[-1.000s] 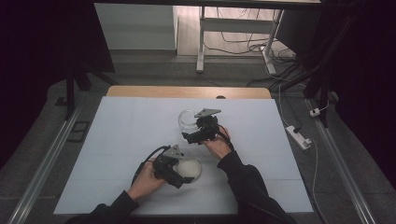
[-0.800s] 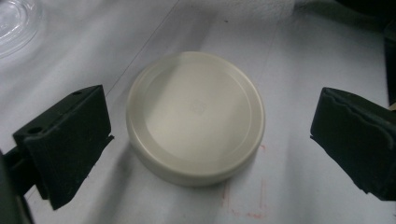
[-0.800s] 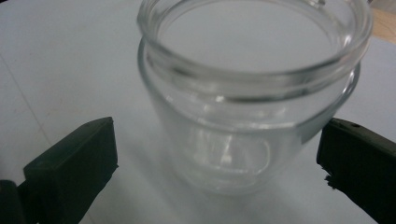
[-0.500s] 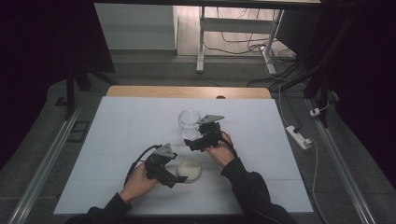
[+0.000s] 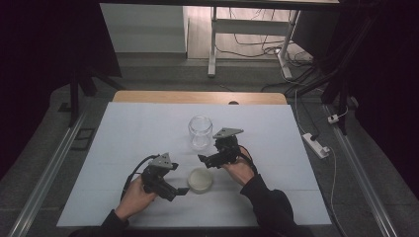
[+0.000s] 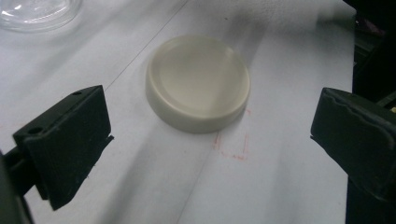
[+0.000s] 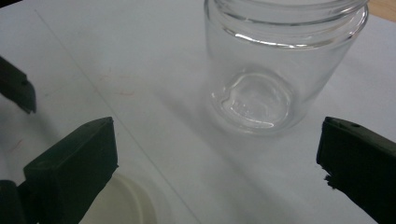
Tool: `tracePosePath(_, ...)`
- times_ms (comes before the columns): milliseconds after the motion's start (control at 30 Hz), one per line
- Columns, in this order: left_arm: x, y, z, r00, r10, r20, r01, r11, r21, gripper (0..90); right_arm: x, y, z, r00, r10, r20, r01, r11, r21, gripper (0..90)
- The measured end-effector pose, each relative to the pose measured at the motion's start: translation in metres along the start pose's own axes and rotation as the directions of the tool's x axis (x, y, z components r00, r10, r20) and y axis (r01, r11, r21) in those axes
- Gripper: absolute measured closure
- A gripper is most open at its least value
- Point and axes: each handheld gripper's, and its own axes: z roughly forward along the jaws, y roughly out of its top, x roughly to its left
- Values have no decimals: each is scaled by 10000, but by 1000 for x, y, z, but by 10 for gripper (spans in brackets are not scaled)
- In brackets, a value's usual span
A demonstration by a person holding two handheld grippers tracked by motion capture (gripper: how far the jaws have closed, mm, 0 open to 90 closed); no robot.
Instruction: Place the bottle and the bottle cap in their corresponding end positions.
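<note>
From the high view, your left gripper [image 5: 184,190] sits just beside the cream lid [image 5: 201,179], which lies flat on the white table cover [image 5: 128,133] in front of you. Your right gripper [image 5: 203,159] hovers near the glass jar [image 5: 200,132], which stands upright farther out. Each tool is parked at its own half of the job, which reads as jar and lid set apart so each can be handled alone.

In the left gripper view, your jaws stand wide apart with nothing between them. The lid [image 6: 198,81] lies ahead of them, closed top up, rim down on the table, its axis vertical; being round, it has no long axis along the table.

In the right gripper view, your jaws are likewise spread and empty, framing the jar [image 7: 280,65]. Its mouth faces up, its long axis is vertical, and it looks empty. The lid's edge [image 7: 128,205] shows low between the jaws.
</note>
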Motion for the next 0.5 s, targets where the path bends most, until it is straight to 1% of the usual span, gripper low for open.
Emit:
tracePosePath(133,-3,-6,-6,10000,47,-57,-46,9999,149,0,5,-5,-10,9999,24,-131,-26,9999,-113,0)
tracePosePath(167,-4,-7,-7,10000,-4,-87,5,9998,182,0,6,-7,-13,9999,10,-166,-13,9999,-146,0)
tracePosePath(233,-5,-10,-9,9998,-4,-210,9,9997,263,0,8,-10,-18,9998,11,-211,-14,9999,-166,0)
tracePosePath(333,-7,-16,-13,9993,-105,-358,117,9993,343,0,11,-15,-25,9997,-18,-242,13,9998,-206,0)
tracePosePath(500,-8,-25,-20,9987,-306,-413,322,9987,397,0,14,-22,-39,9996,-42,-285,34,9996,-297,0)
